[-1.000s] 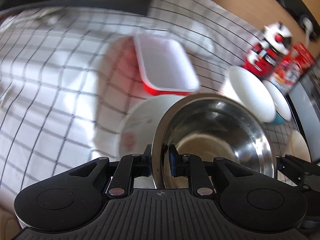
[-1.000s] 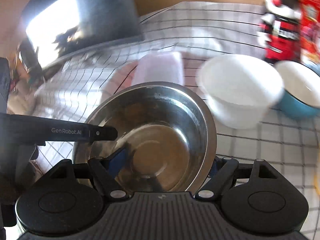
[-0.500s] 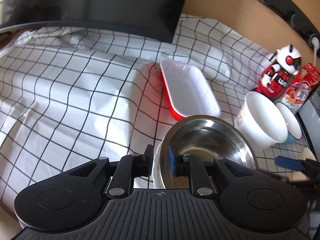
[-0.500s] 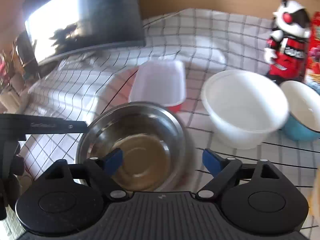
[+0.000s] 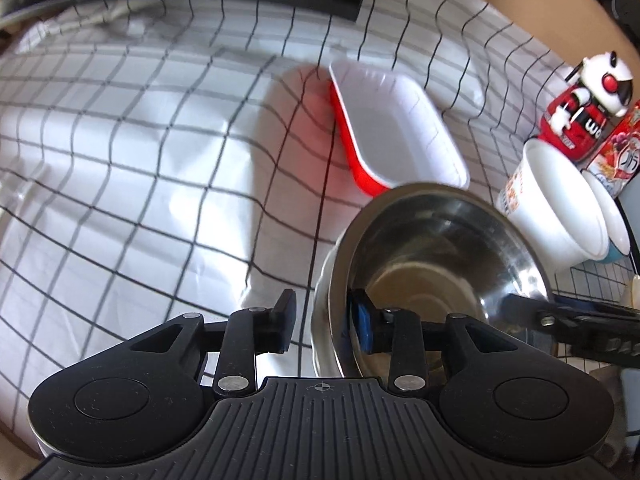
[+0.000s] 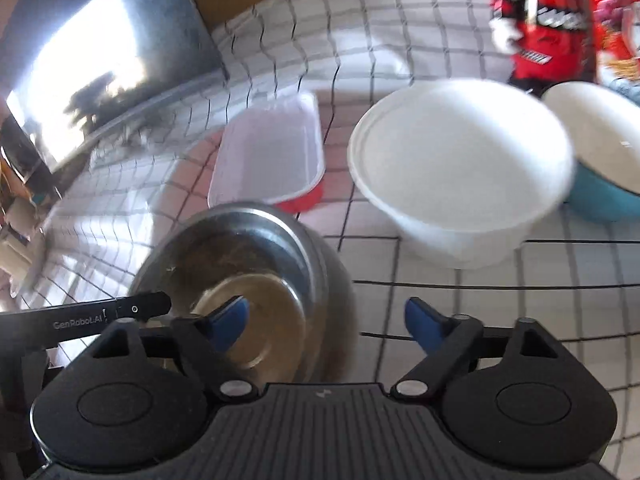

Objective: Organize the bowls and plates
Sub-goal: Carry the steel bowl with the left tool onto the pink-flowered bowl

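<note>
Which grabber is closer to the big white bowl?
Right. The right gripper sits just in front of the white bowl; the left gripper straddles the steel bowl's rim, farther away.

— What is seen at the left gripper (image 5: 322, 326)?
— Its jaws have just been opening; the steel bowl (image 5: 436, 264) rim is straddled, unpressed.
— And beyond?
— A red tray (image 5: 396, 136) at one o'clock, a white bowl (image 5: 560, 208) at three.

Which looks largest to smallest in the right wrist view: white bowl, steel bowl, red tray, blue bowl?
1. White bowl
2. Steel bowl, though it is nearer the camera, so this is unsure
3. Red tray
4. Blue bowl, partly cut off, so unsure
</note>
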### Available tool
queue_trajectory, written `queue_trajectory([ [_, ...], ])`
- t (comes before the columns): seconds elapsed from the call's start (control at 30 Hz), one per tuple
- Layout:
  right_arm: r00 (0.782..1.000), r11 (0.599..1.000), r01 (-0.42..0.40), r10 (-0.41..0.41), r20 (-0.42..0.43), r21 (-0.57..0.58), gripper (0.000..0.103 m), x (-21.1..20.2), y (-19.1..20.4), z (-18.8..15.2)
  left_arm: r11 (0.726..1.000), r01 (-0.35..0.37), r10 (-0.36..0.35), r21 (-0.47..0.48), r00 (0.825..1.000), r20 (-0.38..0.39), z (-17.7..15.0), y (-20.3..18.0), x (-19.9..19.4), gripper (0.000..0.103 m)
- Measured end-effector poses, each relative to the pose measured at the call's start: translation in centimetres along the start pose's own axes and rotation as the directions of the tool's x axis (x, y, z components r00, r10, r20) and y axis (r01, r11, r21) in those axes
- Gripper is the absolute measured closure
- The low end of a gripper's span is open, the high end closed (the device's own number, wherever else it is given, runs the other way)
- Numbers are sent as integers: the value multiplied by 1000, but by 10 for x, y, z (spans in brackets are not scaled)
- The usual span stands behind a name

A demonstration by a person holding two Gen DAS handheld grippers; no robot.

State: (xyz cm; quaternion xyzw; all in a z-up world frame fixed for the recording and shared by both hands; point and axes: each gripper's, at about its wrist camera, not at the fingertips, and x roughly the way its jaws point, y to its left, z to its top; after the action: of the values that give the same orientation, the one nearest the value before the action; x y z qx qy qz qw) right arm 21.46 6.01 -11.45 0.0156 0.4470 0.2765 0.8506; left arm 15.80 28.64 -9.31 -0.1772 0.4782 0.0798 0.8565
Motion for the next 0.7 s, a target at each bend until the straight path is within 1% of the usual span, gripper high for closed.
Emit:
queue_trajectory([
  [0.07, 999, 1000, -28, 28, -43, -3, 33, 9, 4, -2, 1000, 8, -8, -10, 999, -34, 1, 0, 7, 73],
  [0.1, 997, 999, -49, 49, -63, 0, 35, 12, 6, -3, 1000, 19, -19, -18, 999, -46, 1, -1, 9, 73],
  [0.13, 997, 999, -48, 48, -68, 6, 36, 12, 6, -5, 999, 35, -36, -29, 998, -54, 0, -1, 9, 69],
  [0.23, 994, 997, -72, 75, -83, 29, 38, 8, 1, -7, 999, 25, -29, -48, 997, -72, 0, -7, 9, 66],
  [0.27, 993, 996, -82, 85, -86, 40, 38, 5, -3, -8, 998, 32, -37, -54, 996, -86, 0, -10, 10, 62],
  [0.3, 993, 995, -83, 87, -86, 48, 38, 1, -8, -10, 998, 48, -53, -52, 994, -99, 0, -15, 12, 61],
  [0.37, 995, 997, -60, 64, -78, 52, 38, -7, -17, -13, 997, 77, -79, -21, 989, -123, -2, -30, 15, 60],
  [0.43, 998, 998, -18, 22, -62, 66, 38, -16, -31, -19, 993, 115, -112, 13, 983, -145, -6, -49, 19, 60],
  [0.53, 998, 992, 48, -43, -45, 117, 38, -30, -55, -25, 983, 176, -164, 48, 970, -181, -9, -76, 26, 60],
  [0.63, 997, 982, 78, -74, -28, 169, 37, -38, -74, -25, 978, 193, -176, 76, 967, -186, -5, -94, 34, 60],
  [0.7, 996, 979, 94, -92, -17, 182, 37, -37, -79, -23, 977, 193, -176, 85, 968, -177, -1, -99, 37, 60],
])
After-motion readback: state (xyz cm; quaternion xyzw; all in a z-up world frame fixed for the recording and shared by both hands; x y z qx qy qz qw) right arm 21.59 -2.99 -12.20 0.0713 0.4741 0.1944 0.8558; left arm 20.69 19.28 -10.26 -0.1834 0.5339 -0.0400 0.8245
